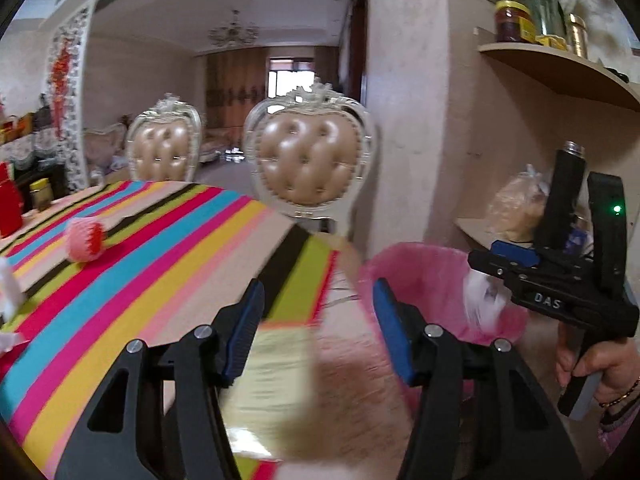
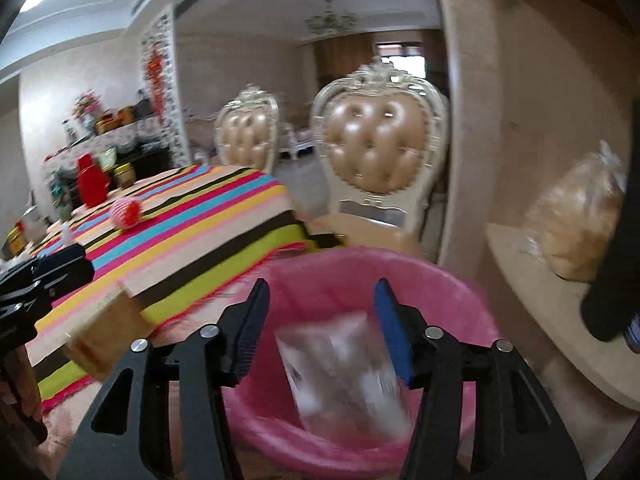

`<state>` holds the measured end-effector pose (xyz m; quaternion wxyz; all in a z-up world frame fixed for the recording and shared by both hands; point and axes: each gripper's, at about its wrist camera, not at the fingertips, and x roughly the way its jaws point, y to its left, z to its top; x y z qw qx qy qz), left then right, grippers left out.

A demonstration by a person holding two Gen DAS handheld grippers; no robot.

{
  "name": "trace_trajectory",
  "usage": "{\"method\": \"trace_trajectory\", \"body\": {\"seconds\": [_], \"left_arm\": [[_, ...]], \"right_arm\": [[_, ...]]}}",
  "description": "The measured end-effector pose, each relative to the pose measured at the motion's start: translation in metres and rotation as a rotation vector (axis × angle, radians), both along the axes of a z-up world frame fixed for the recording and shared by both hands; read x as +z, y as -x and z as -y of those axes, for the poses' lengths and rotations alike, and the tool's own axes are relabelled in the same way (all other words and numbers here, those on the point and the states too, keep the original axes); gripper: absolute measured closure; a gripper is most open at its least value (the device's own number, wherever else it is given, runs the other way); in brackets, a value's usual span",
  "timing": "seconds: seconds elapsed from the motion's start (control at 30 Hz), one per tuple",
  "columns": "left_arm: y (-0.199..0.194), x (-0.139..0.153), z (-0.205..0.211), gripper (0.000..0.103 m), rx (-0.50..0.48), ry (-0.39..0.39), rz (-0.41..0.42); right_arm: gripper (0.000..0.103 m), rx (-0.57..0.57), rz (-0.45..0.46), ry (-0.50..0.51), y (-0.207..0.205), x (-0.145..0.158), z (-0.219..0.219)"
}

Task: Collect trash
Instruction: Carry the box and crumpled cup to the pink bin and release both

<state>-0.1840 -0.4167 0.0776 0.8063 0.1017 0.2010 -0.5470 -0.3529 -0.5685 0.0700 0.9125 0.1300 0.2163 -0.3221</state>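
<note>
Right tongs (image 2: 320, 322) spread apart above the pink-lined bin (image 2: 452, 280), a crinkly clear wrapper (image 2: 344, 372) blurred just beneath, apparently loose. Left tongs (image 1: 318, 320) also apart, yellowish box (image 1: 272, 380) blurred between, grip unclear. Light, stiff cardboard; best pinched across flat sides

Counts: 2 tufted chairs, (image 1: 308, 152) and (image 1: 164, 148). 1 pink-lined trash bin (image 2: 452, 280). 1 striped desk (image 1: 132, 240). 1 foam fruit net (image 1: 85, 242) on it. 1 clear wrapper (image 2: 344, 372) over the bin. 1 yellowish carton (image 1: 272, 384). 2 tools: left tool (image 1: 318, 332), right tool (image 2: 320, 332). 1 chandelier (image 1: 234, 34).
</note>
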Motion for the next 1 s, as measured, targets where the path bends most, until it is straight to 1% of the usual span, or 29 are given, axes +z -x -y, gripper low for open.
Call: {"method": "trace_trajectory", "body": {"seconds": [0.07,0.13,0.17,0.23,0.3,0.37,0.43,0.53,0.57,0.6,0.63,0.7,0.8,0.83,0.87,0.9,0.93,1.0], "left_arm": [[-0.001,-0.008,0.015,0.054,-0.026,-0.028,-0.027],[-0.008,-0.022,0.023,0.054,-0.001,-0.066,-0.058],[-0.013,-0.031,0.023,0.054,0.014,-0.092,-0.08],[-0.021,-0.038,0.02,0.054,0.031,-0.119,-0.13],[-0.024,-0.036,0.011,0.049,0.052,-0.111,-0.127],[-0.025,-0.031,-0.002,0.026,0.079,-0.103,-0.111],[-0.028,-0.029,-0.012,0.02,0.107,-0.118,-0.119],[-0.038,-0.041,-0.007,0.018,0.093,-0.222,-0.19],[-0.039,-0.043,-0.007,0.011,0.082,-0.21,-0.205],[-0.04,-0.044,-0.005,0.009,0.083,-0.217,-0.206],[-0.039,-0.046,0.0,0.007,0.065,-0.227,-0.205],[-0.034,-0.05,0.012,0.007,0.021,-0.268,-0.216],[-0.021,-0.059,0.023,0.009,-0.016,-0.319,-0.21],[-0.017,-0.064,0.025,0.017,-0.03,-0.333,-0.207],[-0.012,-0.069,0.03,0.043,-0.056,-0.361,-0.219],[-0.009,-0.072,0.033,0.053,-0.072,-0.376,-0.228],[-0.006,-0.071,0.034,0.054,-0.07,-0.374,-0.198],[-0.001,-0.066,0.038,0.054,-0.092,-0.351,-0.181]], "right_arm": [[0.052,-0.025,0.0,-0.025,0.006,-0.006,0.011],[0.052,-0.017,0.008,-0.075,0.007,-0.015,0.021],[0.052,-0.021,-0.004,-0.08,0.005,-0.019,0.023],[0.052,-0.019,-0.012,-0.081,0.006,-0.024,0.025],[0.052,-0.013,0.0,-0.091,0.007,-0.025,0.026],[0.052,-0.01,0.016,-0.091,0.008,-0.023,0.026],[0.052,-0.009,0.032,-0.095,0.008,-0.023,0.026],[0.052,-0.003,0.062,-0.113,0.007,-0.023,0.027],[0.052,0.0,0.068,-0.118,0.006,-0.024,0.026],[0.052,0.002,0.069,-0.118,0.005,-0.024,0.026],[0.052,0.004,0.069,-0.117,0.005,-0.025,0.024],[0.052,0.008,0.065,-0.117,0.004,-0.025,0.024],[0.052,0.007,0.071,-0.118,0.006,-0.024,0.023],[0.052,0.006,0.073,-0.119,0.008,-0.024,0.023],[0.052,0.004,0.075,-0.118,0.009,-0.024,0.024],[0.052,-0.003,0.078,-0.118,0.012,-0.025,0.025],[0.052,-0.006,0.082,-0.12,0.014,-0.025,0.026],[0.052,-0.016,0.092,-0.121,0.019,-0.024,0.028]]}}
